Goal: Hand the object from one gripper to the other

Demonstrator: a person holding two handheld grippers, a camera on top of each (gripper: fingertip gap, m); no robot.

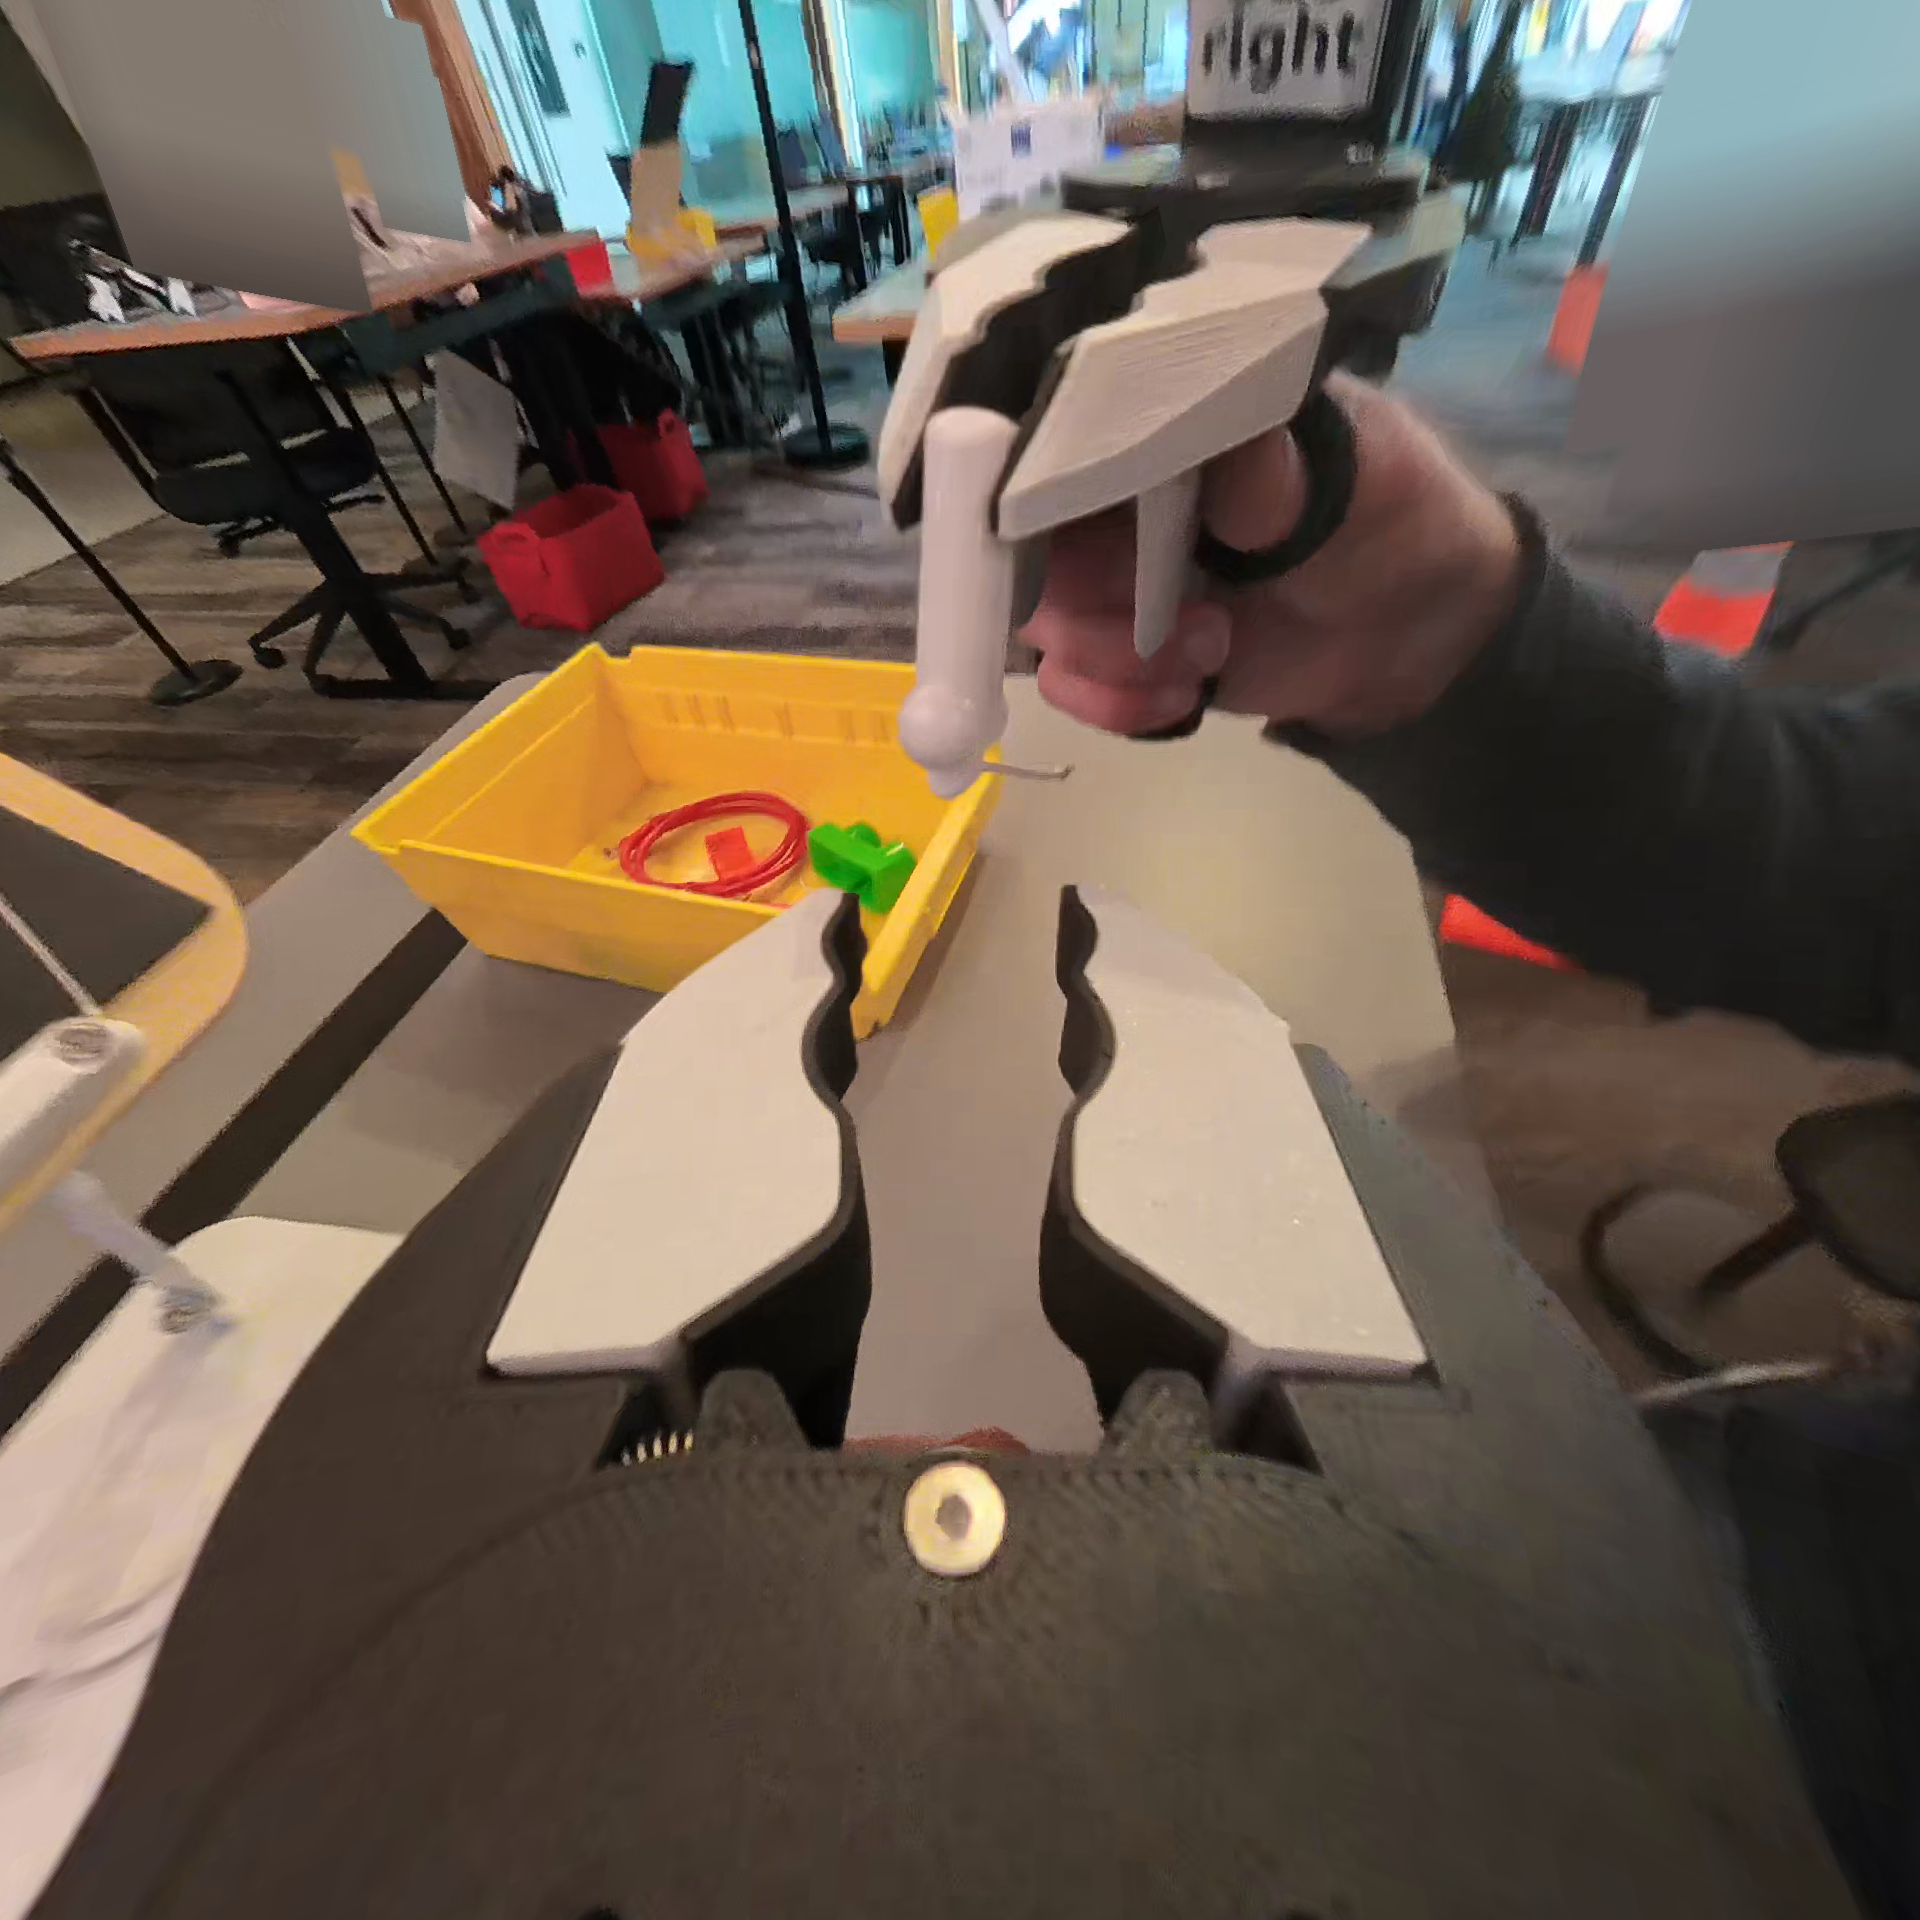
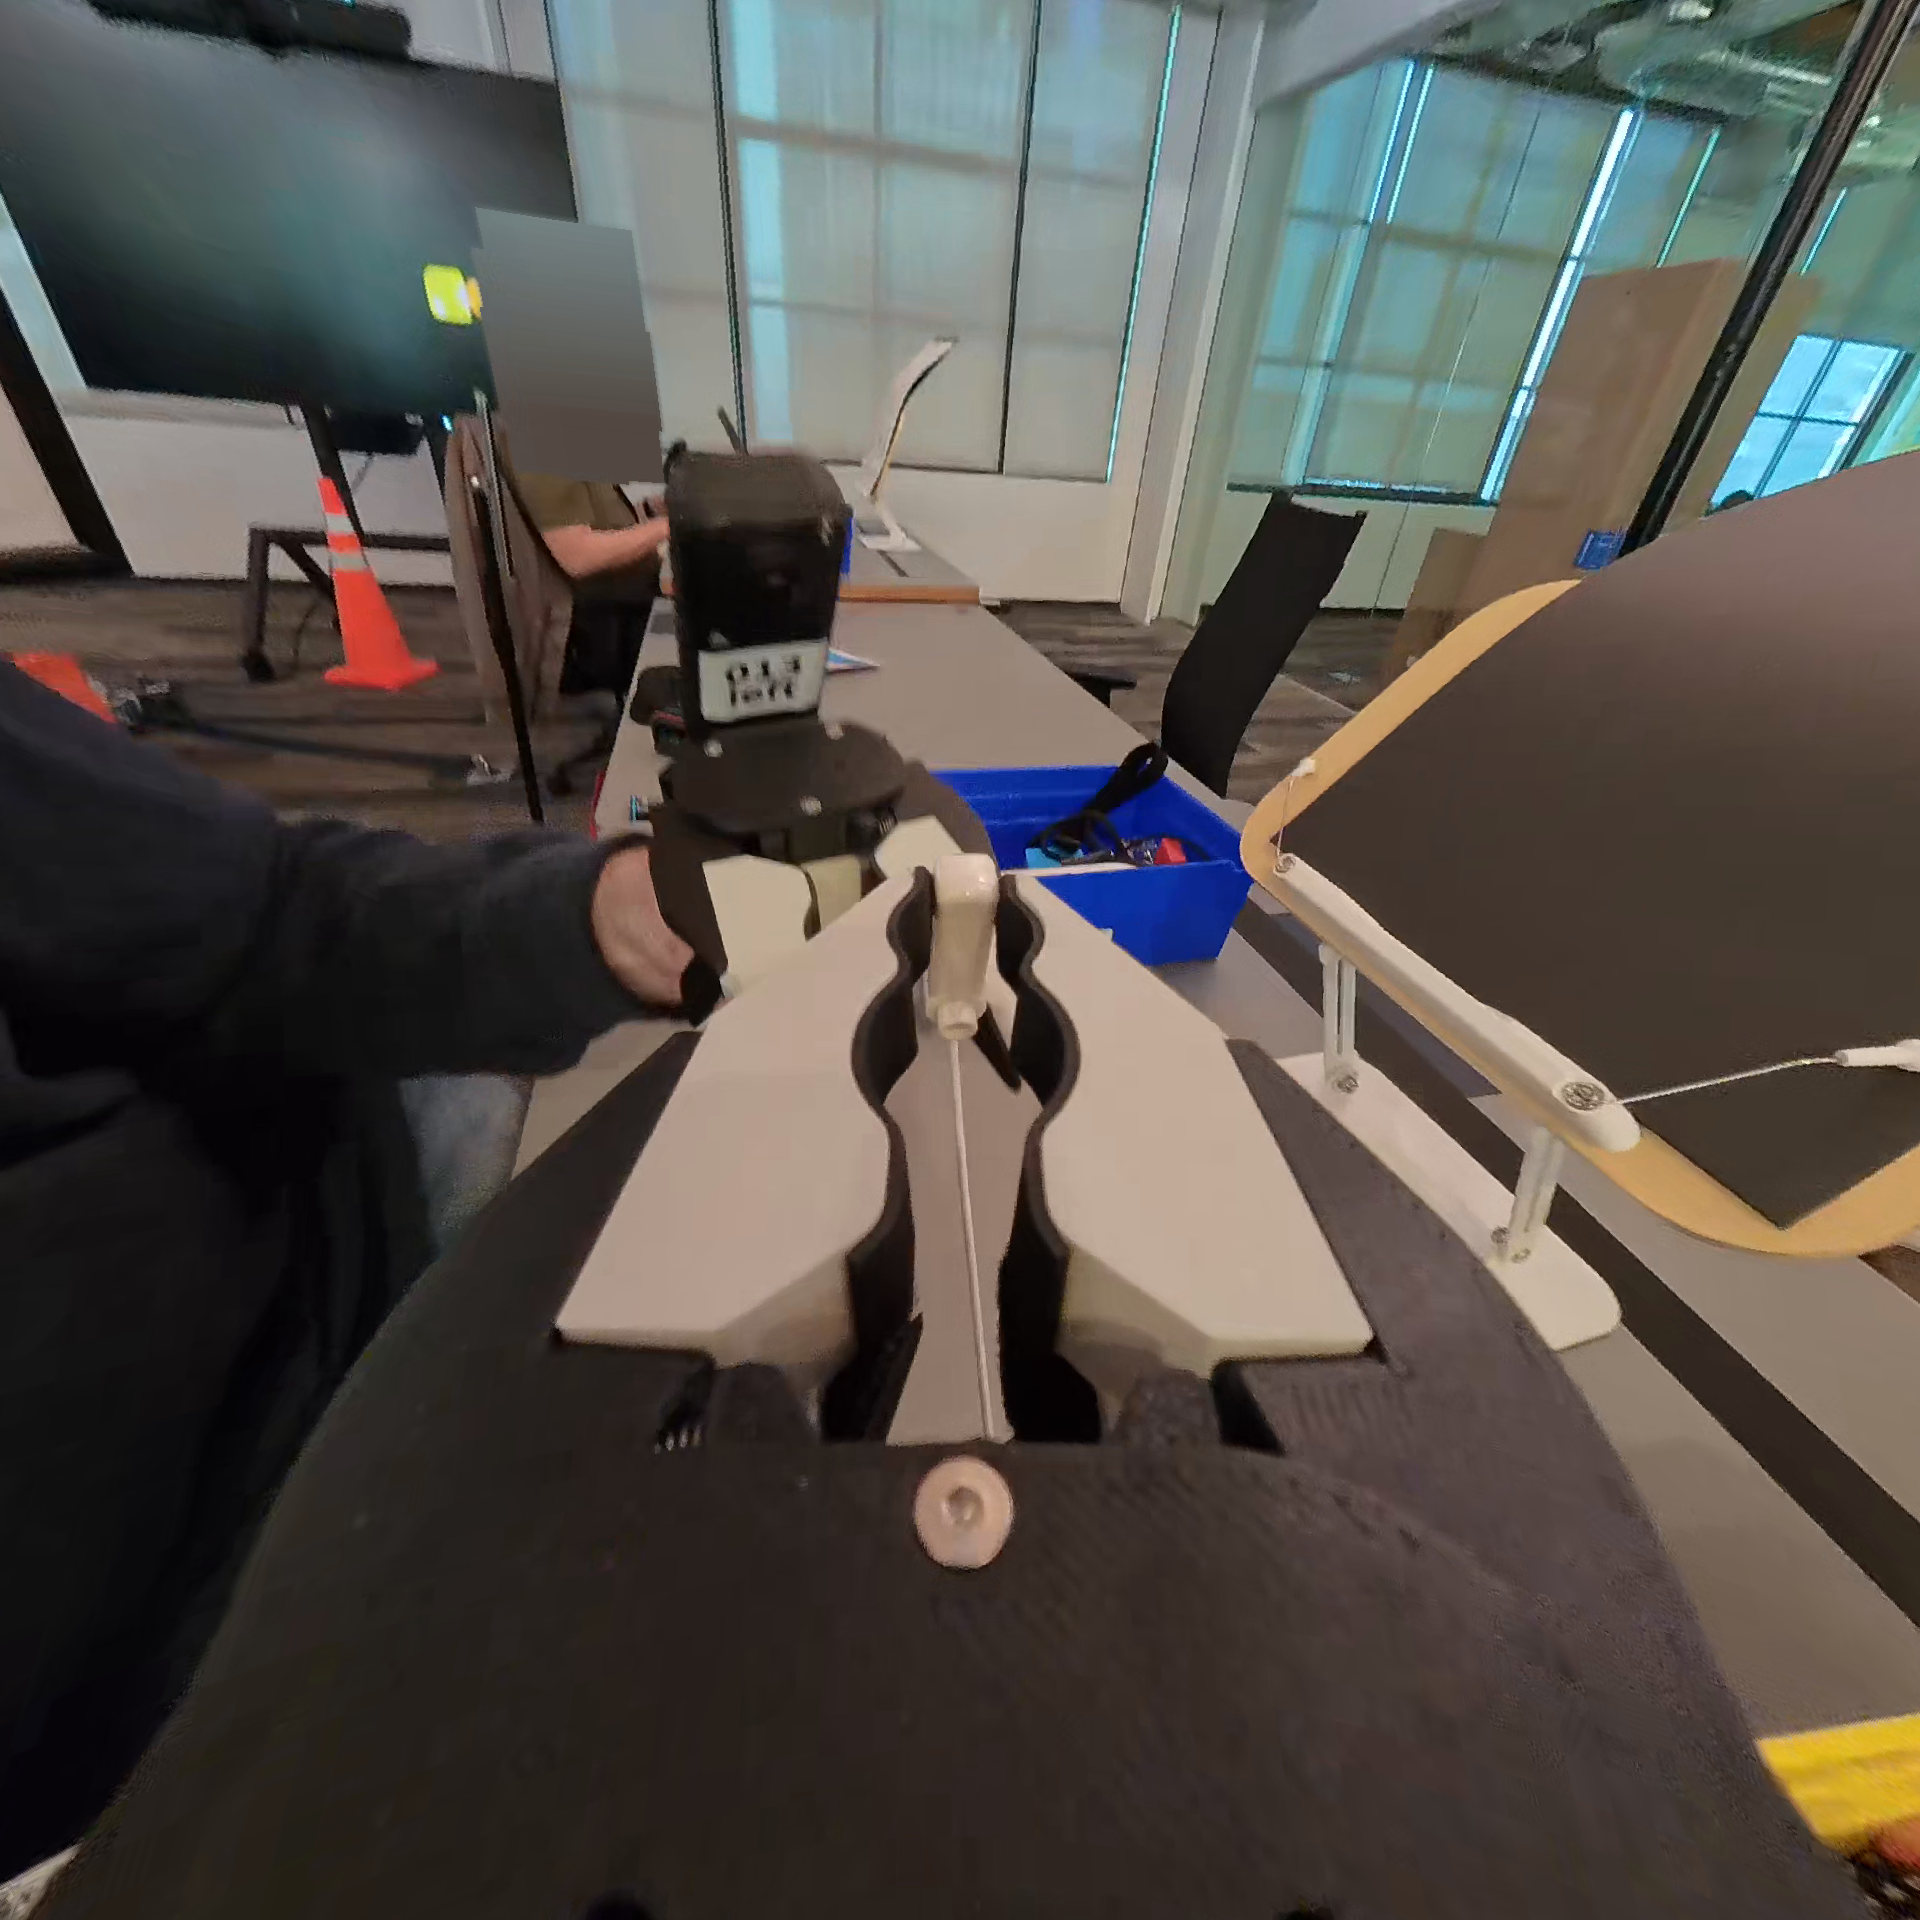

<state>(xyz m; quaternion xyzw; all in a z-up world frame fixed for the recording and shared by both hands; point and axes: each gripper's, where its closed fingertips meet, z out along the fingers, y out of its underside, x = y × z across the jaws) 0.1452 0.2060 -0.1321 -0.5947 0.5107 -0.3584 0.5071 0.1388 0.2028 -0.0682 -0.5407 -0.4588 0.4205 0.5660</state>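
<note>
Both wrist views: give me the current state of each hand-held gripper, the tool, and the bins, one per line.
Right hand-held gripper: shut on the white tool, held in the air.
White tool: hangs handle-up, its thin metal hook at the bottom, above the yellow bin's edge.
Left hand-held gripper: open, empty, pointing toward the tool.
Yellow bin: on the table, holding a red wire coil and a green part.
Blue bin: on the table, holding cables and small parts.

1. The left gripper [image 1: 956, 914] is hovering with its jaws parted and nothing between them.
2. Ahead and above, the right gripper [image 1: 951, 488] is pinching a white tool [image 1: 961, 582], handle hanging down.
3. A yellow bin [image 1: 540, 821] is sitting ahead-left.
</note>
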